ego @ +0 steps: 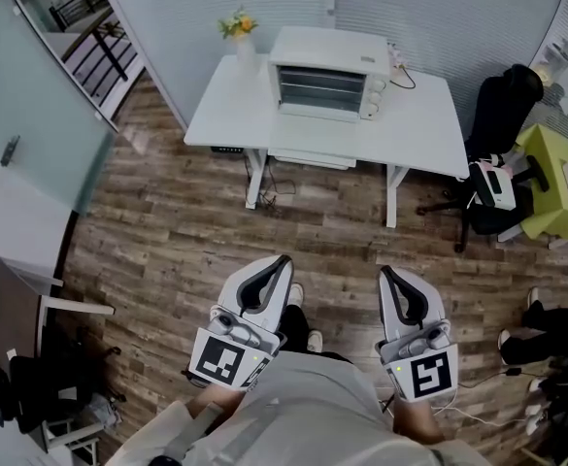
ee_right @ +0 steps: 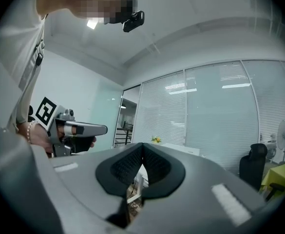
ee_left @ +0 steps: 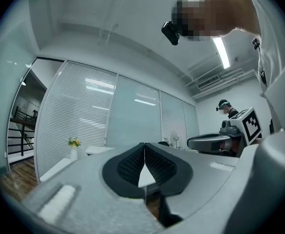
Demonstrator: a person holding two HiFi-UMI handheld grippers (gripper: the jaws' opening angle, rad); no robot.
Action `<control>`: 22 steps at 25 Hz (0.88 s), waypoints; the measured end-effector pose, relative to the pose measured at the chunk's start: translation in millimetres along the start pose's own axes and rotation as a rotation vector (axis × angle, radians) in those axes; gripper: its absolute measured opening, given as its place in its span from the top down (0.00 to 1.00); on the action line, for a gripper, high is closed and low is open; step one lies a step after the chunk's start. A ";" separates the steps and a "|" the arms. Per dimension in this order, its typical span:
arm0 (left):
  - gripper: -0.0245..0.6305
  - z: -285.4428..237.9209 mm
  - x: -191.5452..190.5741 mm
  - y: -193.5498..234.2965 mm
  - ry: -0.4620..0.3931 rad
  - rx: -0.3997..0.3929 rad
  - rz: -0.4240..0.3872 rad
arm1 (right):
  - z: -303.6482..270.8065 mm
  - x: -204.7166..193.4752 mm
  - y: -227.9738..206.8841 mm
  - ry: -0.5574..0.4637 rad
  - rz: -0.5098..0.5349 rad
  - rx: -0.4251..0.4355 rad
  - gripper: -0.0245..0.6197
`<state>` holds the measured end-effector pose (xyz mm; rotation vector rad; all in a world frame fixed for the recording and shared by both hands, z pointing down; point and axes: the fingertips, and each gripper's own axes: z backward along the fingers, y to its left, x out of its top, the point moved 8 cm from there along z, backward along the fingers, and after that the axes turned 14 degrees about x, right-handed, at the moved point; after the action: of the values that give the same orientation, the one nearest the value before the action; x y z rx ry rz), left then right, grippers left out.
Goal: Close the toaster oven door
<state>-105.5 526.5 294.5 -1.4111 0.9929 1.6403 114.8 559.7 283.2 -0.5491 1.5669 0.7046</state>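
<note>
The white toaster oven [ego: 324, 83] stands on a white table [ego: 419, 124] far ahead of me, and its front shows the wire racks inside. Both grippers hang low over the wooden floor, well short of the table and level. My left gripper [ego: 282, 260] is shut with nothing between its jaws, and its tips [ee_left: 144, 145] meet in the left gripper view. My right gripper [ego: 384, 272] is shut and empty too, its tips [ee_right: 142, 145] together in the right gripper view. Each gripper view shows the other gripper off to the side.
A vase of flowers [ego: 242, 42] stands at the table's left back corner. A black office chair [ego: 497, 115] and a yellow-green cabinet [ego: 560, 178] sit to the table's right. A glass partition [ego: 31, 115] runs along the left. Wooden floor [ego: 313, 231] lies between me and the table.
</note>
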 end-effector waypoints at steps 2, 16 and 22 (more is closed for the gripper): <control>0.96 -8.0 -0.9 2.6 0.000 -0.001 0.001 | -5.3 -0.9 -6.7 0.000 0.002 0.000 0.95; 0.96 -88.5 -8.3 68.5 -0.011 -0.005 0.012 | -97.9 -4.5 -57.9 0.009 0.027 0.016 0.95; 0.96 -129.3 -9.3 109.4 -0.005 -0.007 0.008 | -150.0 -4.2 -82.7 0.015 0.044 0.019 0.95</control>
<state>-149.2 362.7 301.0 -1.4087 0.9925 1.6537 68.8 394.6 283.7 -0.5080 1.6020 0.7198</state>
